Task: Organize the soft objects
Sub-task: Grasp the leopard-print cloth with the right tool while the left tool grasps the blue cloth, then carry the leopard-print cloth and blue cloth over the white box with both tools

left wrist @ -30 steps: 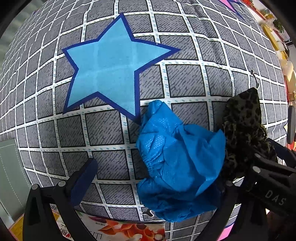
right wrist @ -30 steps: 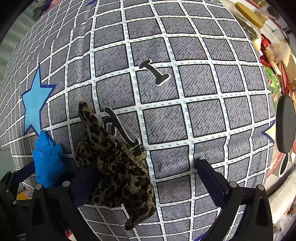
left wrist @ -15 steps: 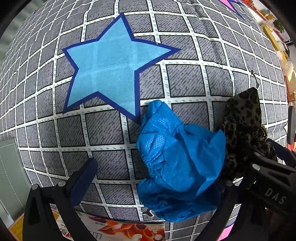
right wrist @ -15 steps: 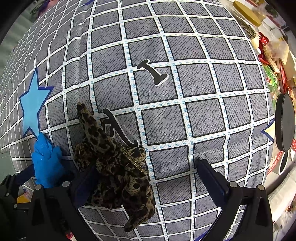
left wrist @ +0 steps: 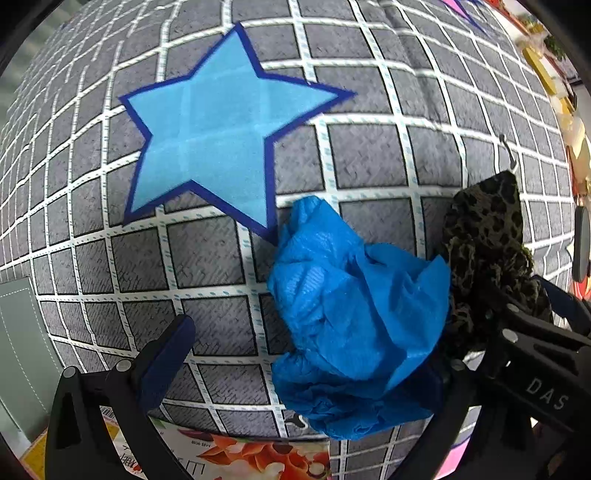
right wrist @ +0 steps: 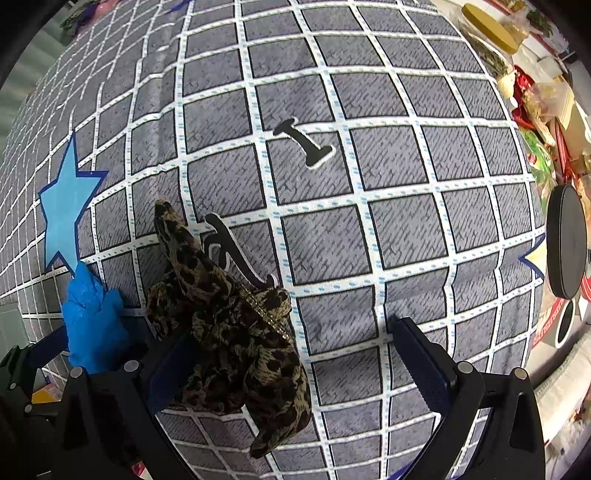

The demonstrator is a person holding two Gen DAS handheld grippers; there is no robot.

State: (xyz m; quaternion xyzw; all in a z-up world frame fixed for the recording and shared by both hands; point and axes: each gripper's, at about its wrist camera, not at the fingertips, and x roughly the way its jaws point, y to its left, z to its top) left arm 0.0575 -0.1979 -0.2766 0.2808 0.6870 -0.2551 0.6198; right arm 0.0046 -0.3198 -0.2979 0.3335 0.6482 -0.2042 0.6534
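Note:
A crumpled blue cloth [left wrist: 354, 314] lies on the grey checked cover [left wrist: 362, 166], just below a light blue star [left wrist: 214, 144]. It sits between the wide-open fingers of my left gripper [left wrist: 306, 373], against the right finger. A leopard-print fabric piece [right wrist: 229, 325] lies right of it, inside my open right gripper [right wrist: 295, 354], resting over its left finger [right wrist: 166, 365]. The leopard piece also shows in the left wrist view [left wrist: 487, 251]. The blue cloth shows at the left of the right wrist view [right wrist: 92, 325]. The two grippers are side by side, nearly touching.
A magazine with red flowers [left wrist: 236, 454] lies under the cover's near edge. A black round lid [right wrist: 565, 243], packets and a yellow-lidded jar [right wrist: 487, 26] crowd the right side. Black letters [right wrist: 306, 144] are printed on the cover.
Almost nothing has moved. The right wrist view has shifted very slightly, and both gripper openings stay the same.

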